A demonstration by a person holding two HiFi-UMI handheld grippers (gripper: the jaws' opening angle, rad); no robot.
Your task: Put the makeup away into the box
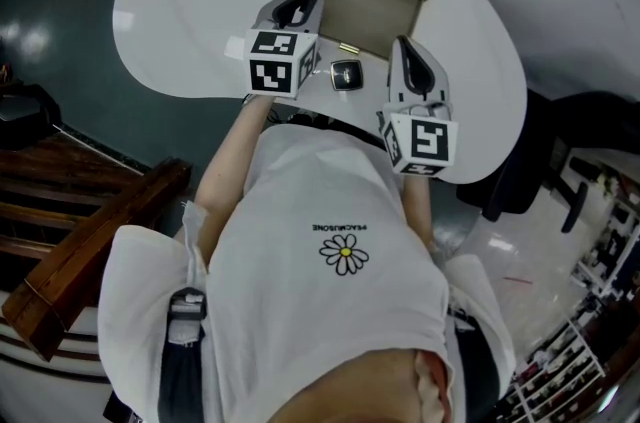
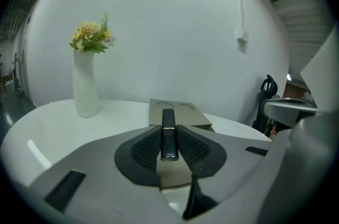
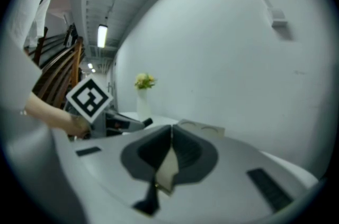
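Left gripper [image 2: 169, 128] clamps black lipstick [image 2: 169, 141], box [image 2: 192, 117] beyond.

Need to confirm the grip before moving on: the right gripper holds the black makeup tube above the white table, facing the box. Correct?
Not quite: it is the left gripper that holds the black makeup tube, clamped between its jaws, as the left gripper view shows. The right gripper is shut on nothing. The rest stands: white table below, box ahead.

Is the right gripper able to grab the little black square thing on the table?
Probably yes. The right gripper is shut and empty, and the black square case lies uncovered on the table beside it.
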